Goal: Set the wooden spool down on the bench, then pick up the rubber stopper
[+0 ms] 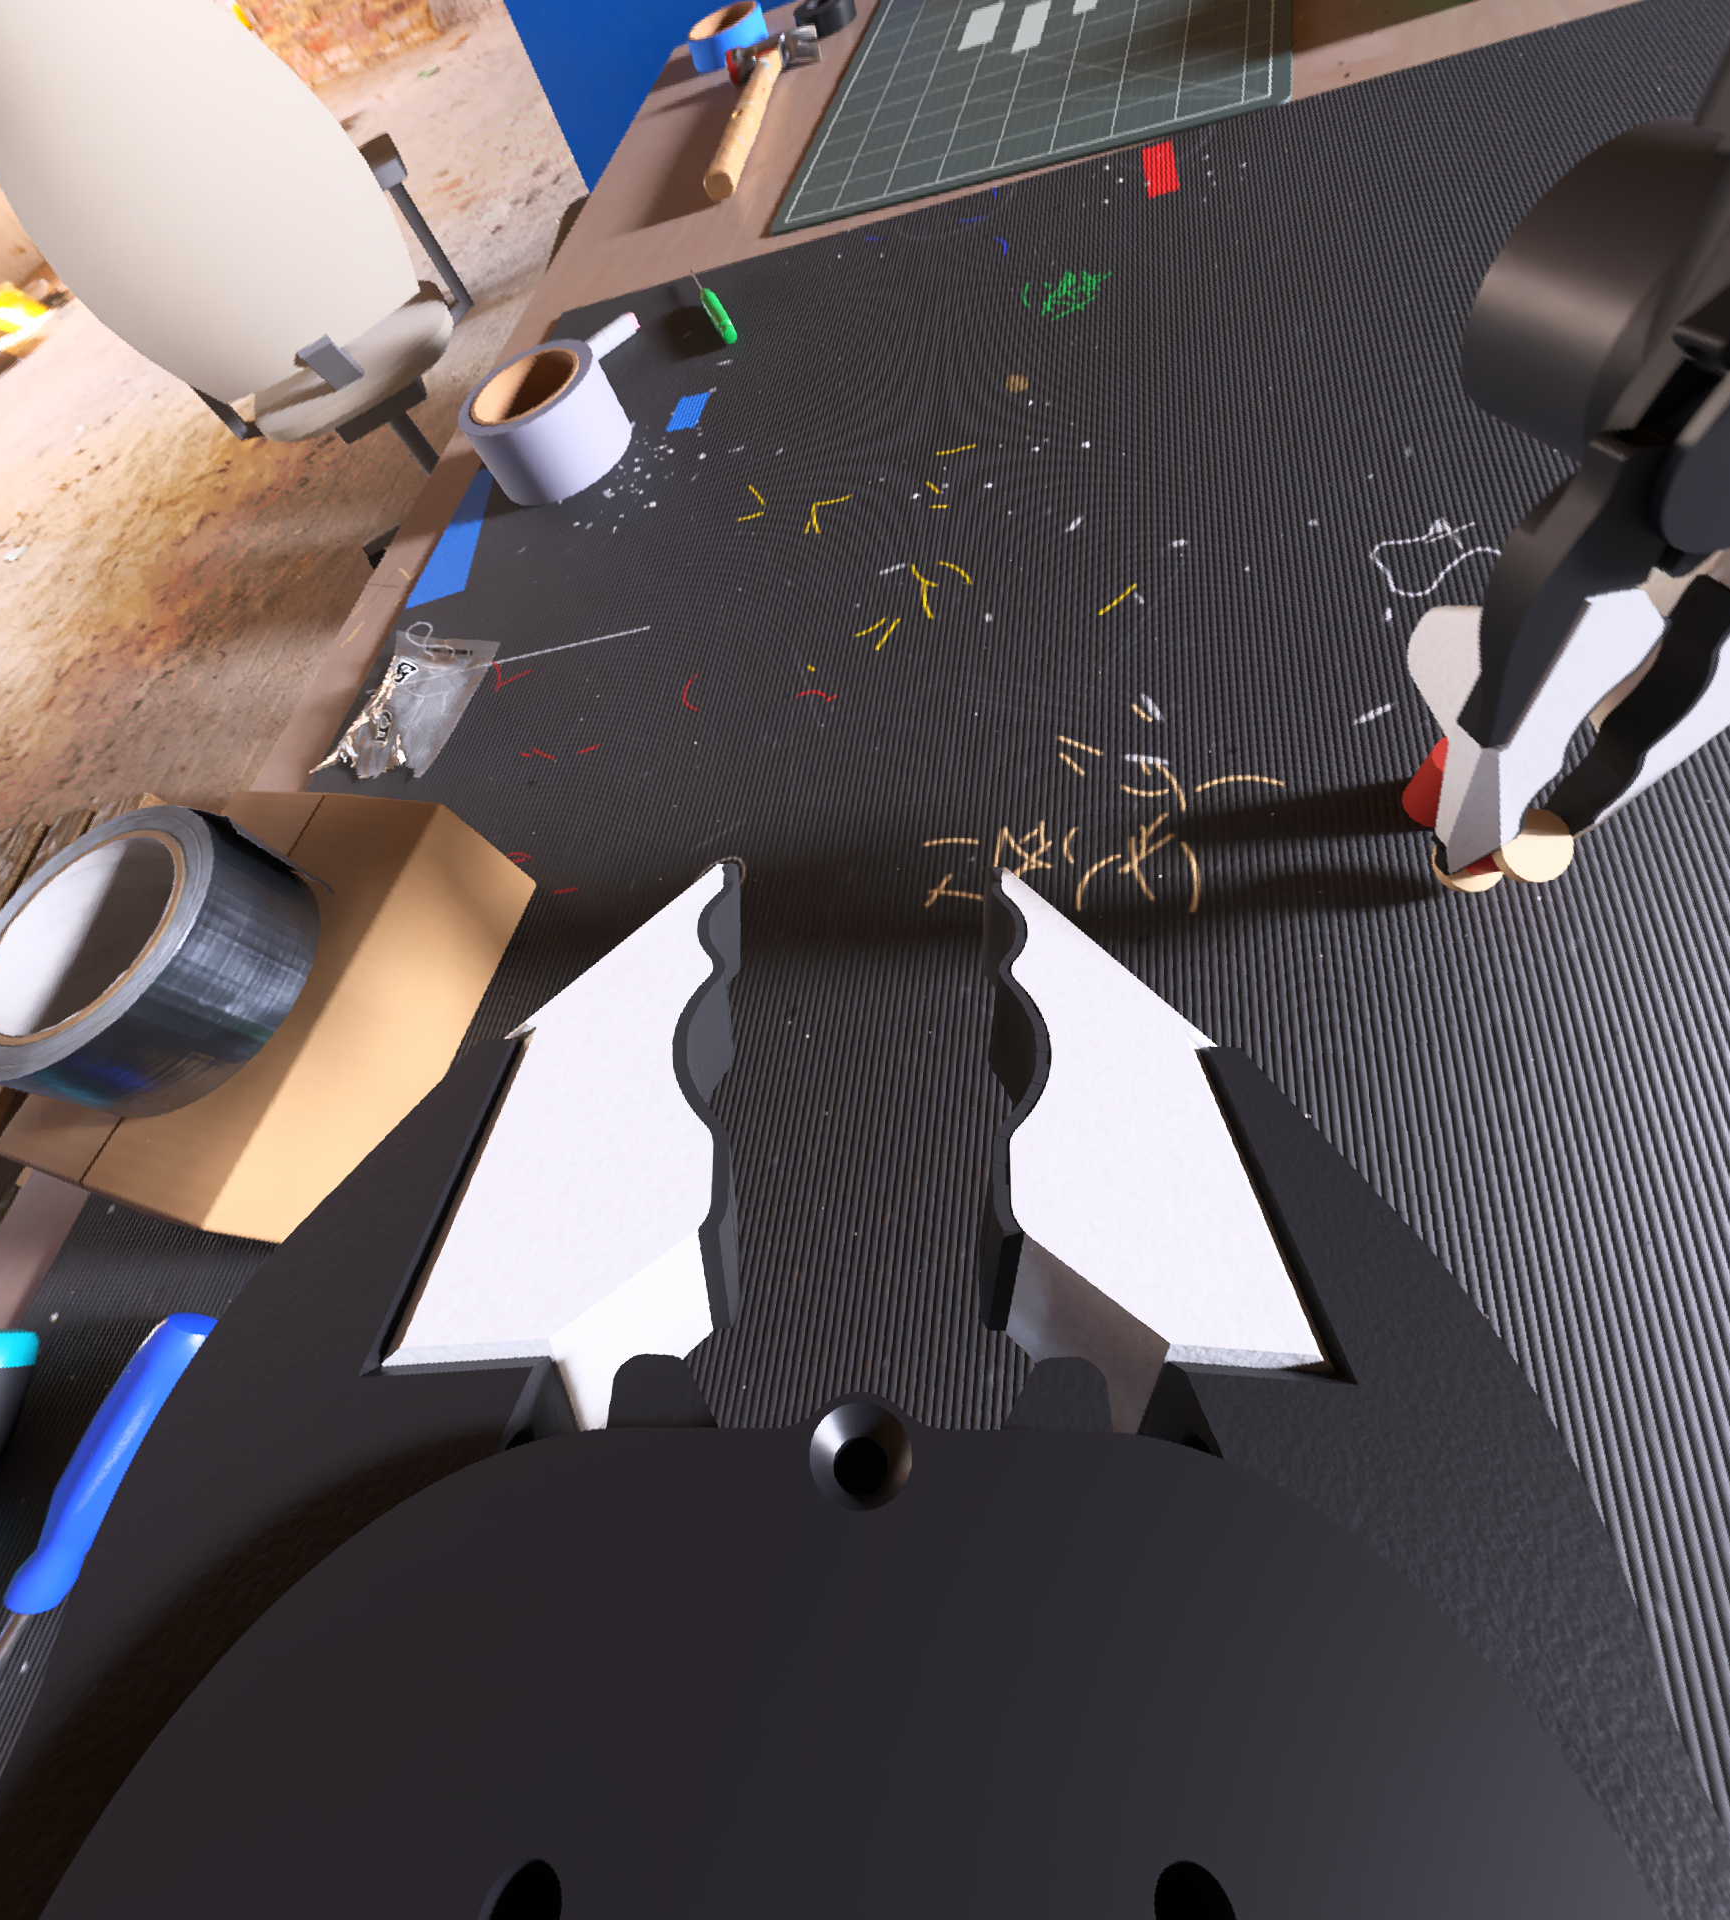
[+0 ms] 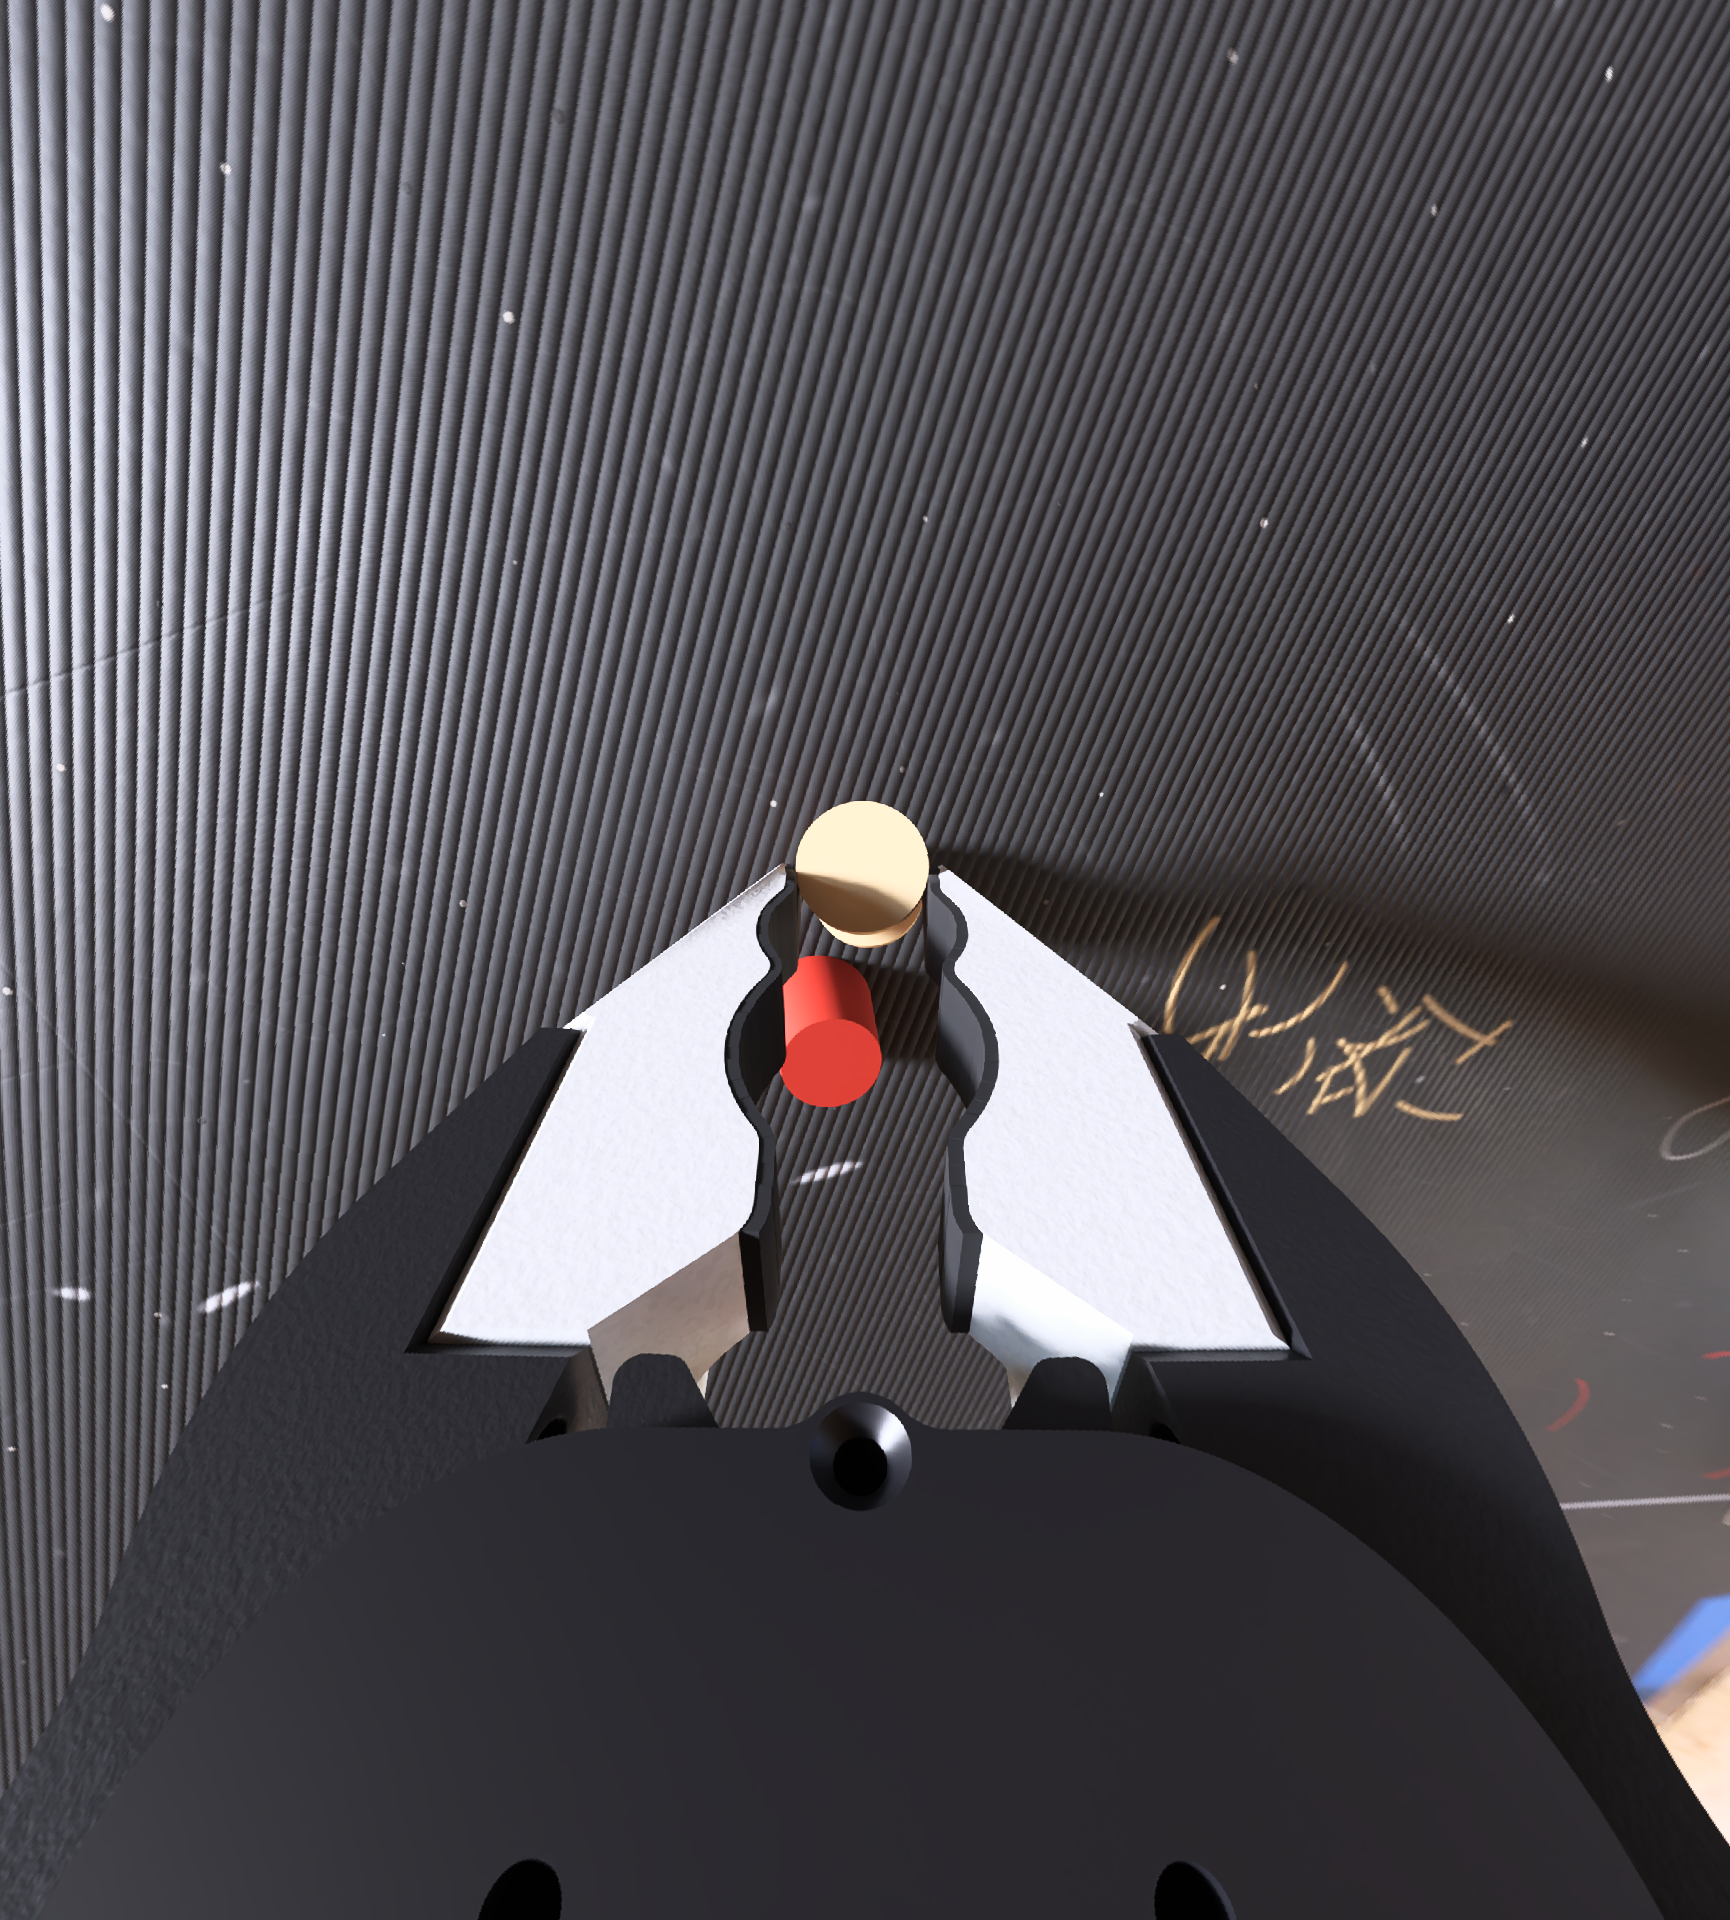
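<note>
Right gripper (image 2: 861, 883): jaws narrowly parted around the wooden spool (image 2: 861, 868) at their tips, on the counter (image 2: 321, 520). Red stopper (image 2: 828, 1034) lies between them. Left gripper (image 1: 866, 883): jaws wide, empty.

A cluttered workshop, seen from where I steer: my worktop (image 1: 944, 1039) wears a ribbed black mat strewn with wire clippings (image 1: 918, 592). Tape rolls (image 1: 544, 421), a hammer (image 1: 747, 109), a green cutting mat (image 1: 1027, 114), screwdrivers (image 1: 87, 1475) and a cardboard box (image 1: 341, 1018) crowd its edges; a swivel chair (image 1: 217, 229) stands on the dusty floor (image 1: 113, 582).
</note>
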Motion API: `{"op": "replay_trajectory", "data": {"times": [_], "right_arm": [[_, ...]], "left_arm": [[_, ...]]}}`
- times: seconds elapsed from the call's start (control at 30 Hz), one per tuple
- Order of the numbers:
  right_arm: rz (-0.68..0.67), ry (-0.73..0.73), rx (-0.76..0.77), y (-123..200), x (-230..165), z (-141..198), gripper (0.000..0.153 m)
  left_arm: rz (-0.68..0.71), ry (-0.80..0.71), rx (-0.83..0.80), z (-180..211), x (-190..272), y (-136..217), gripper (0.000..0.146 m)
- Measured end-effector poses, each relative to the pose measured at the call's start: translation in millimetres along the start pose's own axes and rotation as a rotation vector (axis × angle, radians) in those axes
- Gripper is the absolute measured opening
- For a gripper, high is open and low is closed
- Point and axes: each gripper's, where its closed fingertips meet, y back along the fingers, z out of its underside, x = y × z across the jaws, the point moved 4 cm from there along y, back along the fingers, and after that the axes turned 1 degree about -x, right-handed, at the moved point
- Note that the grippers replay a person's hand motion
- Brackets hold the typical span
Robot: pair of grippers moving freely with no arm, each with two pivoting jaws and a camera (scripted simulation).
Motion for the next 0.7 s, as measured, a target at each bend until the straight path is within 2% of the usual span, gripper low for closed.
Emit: {"op": "replay_trajectory", "data": {"times": [0.1,0.2,0.23,0.3,0.47,0.6,0.7], "right_arm": [[-0.022,-0.072,0.04,-1.2,3.7,5.7,0.023],[0.018,-0.145,0.054,-0.5,3.9,9.3,0.023],[0.026,-0.186,0.066,0.6,3.2,9.8,0.031],[0.05,-0.272,0.087,4.0,1.8,10.1,0.038],[0.119,-0.607,0.225,21.8,-1.1,9.9,0.053],[0.126,-0.955,0.368,33.8,-9.1,22.2,0.055],[0.113,-1.031,0.403,25.4,-18.8,30.4,0.063]], "left_arm": [[0.002,0.001,-0.011,3.0,-0.2,-2.4,0.047],[0.003,0.01,-0.011,5.3,-1.9,-2.4,0.047],[0.002,0.013,-0.01,5.9,-2.6,-2.2,0.047],[0.005,0.018,-0.007,6.6,-3.2,-2.2,0.047],[0.009,0.017,-0.01,6.9,-2.4,-2.9,0.047],[0.015,0.019,-0.002,5.2,-1.3,-2.2,0.047],[0.025,0.011,-0.007,4.1,1.7,-4.6,0.047]]}}
